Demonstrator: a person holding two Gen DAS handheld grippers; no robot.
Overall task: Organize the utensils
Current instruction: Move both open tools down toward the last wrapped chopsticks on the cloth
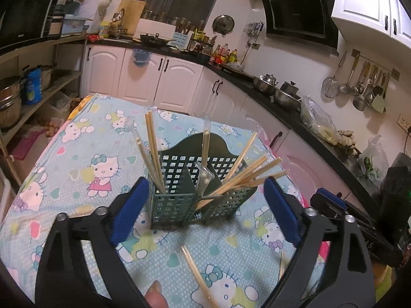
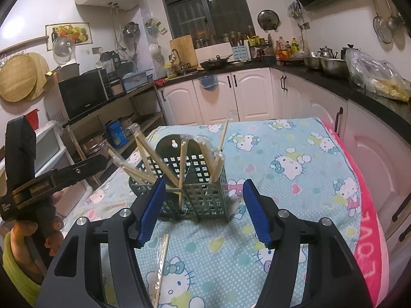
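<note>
Setting: a home kitchen; a desk (image 1: pixel 64 179) draped in a pale blue cartoon-cat cloth carries the things.
Left gripper (image 1: pixel 205 213): its blue fingers (image 1: pixel 128 213) stand wide apart with nothing between the pads; the caddy sits just ahead, framed by them but not touched.
Right gripper (image 2: pixel 205 210): its blue fingers (image 2: pixel 151 210) are parted, gripping nothing; the same caddy stands just beyond the tips, slightly toward the left finger.
Caddy (image 1: pixel 177 200): a dark green perforated plastic holder with divided compartments and a raised back plate, upright on the cloth.
Sorted chopsticks (image 1: pixel 154 148): many pale wooden sticks lean out of the compartments at splayed angles; some look sleeved in clear plastic.
Loose chopstick (image 1: pixel 197 277): lies flat on the cloth, nearer the camera than the left fingertips, between the two fingers; the right wrist view shows it (image 2: pixel 161 264) in a clear wrapper.
Handling, as a judgement: light, stiff, thin; the wrapper is probably slippery, so it may roll or slide.
Where to hold, as a judgement: pinch across the middle of its length, pads squarely on both sides.
</note>
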